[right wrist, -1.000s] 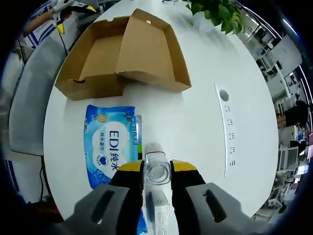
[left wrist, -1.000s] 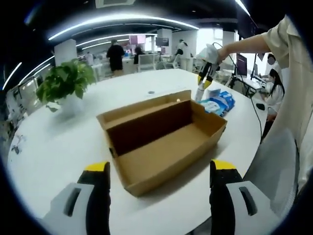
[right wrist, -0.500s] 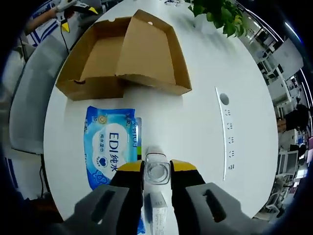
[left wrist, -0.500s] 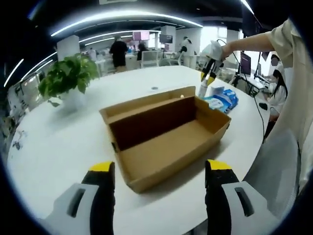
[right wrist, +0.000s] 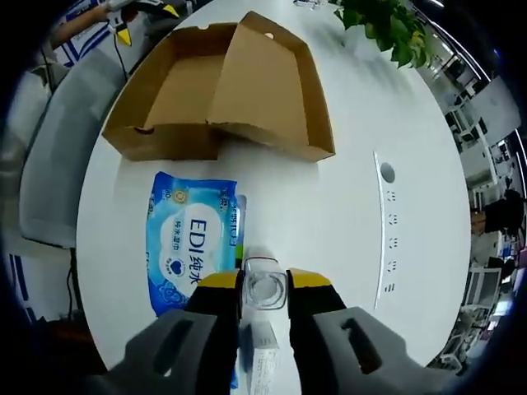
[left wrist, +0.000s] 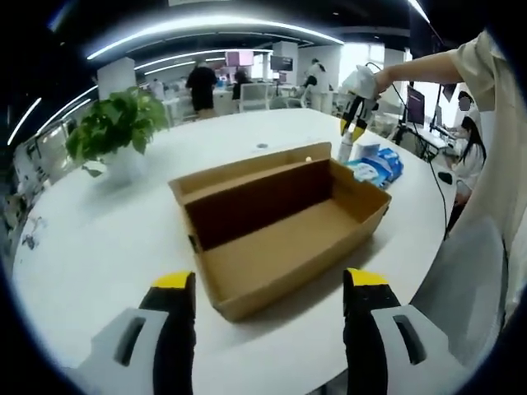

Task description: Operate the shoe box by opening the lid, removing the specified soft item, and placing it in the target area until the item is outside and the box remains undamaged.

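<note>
The brown cardboard shoe box (left wrist: 280,226) lies on the white round table (left wrist: 99,247) with its lid folded back, and its inside looks bare. My left gripper (left wrist: 268,288) hangs open just before the box's near corner, holding nothing. The blue soft wipes pack (right wrist: 193,243) lies flat on the table outside the box (right wrist: 222,90). Beside the pack, my right gripper (right wrist: 264,278) is shut on a small clear bottle (right wrist: 264,292) seen from its top. In the left gripper view the right gripper (left wrist: 356,123) stands beyond the box, above the pack (left wrist: 375,167).
A potted green plant (left wrist: 115,132) stands at the far left of the table. A white socket strip (right wrist: 387,230) is set into the tabletop right of the pack. A person's sleeve and body (left wrist: 486,164) stand at the table's right edge. People and desks are far behind.
The right gripper with the bottle has shifted slightly, so box and pack sit a little lower in its view. The left gripper has closed in slightly on the box.
</note>
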`<act>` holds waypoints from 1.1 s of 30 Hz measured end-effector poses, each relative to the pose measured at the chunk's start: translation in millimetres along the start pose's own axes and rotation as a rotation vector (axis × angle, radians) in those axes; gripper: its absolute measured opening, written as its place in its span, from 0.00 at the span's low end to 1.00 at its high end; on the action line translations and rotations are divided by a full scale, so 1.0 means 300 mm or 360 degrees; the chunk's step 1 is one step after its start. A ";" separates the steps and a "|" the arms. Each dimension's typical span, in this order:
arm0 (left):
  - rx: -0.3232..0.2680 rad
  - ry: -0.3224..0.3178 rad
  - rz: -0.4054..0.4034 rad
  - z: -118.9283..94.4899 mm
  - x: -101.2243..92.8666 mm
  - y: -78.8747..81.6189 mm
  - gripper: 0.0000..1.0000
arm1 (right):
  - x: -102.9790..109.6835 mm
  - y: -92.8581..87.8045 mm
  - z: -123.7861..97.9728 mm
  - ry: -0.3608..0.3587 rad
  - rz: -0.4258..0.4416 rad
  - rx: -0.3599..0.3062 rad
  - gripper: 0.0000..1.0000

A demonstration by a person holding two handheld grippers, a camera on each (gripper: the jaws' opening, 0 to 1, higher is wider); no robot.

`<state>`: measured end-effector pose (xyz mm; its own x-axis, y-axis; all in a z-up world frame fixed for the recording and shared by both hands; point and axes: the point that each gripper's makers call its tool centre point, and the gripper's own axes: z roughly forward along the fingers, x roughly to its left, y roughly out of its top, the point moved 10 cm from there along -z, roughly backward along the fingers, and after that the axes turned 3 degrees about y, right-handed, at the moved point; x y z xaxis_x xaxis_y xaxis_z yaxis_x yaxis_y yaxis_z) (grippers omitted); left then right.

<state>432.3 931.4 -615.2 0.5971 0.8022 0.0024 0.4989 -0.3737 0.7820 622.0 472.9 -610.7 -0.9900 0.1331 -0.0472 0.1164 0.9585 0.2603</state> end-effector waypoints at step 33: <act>0.0079 0.0244 -0.0178 0.006 0.091 -0.021 0.38 | 0.014 0.168 -0.071 -0.0182 0.0381 -0.0295 0.26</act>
<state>446.5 954.8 -621.1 0.4354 0.9001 0.0150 0.5893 -0.2975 0.7511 622.1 516.3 -577.3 -0.9197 0.3866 -0.0690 0.3177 0.8356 0.4481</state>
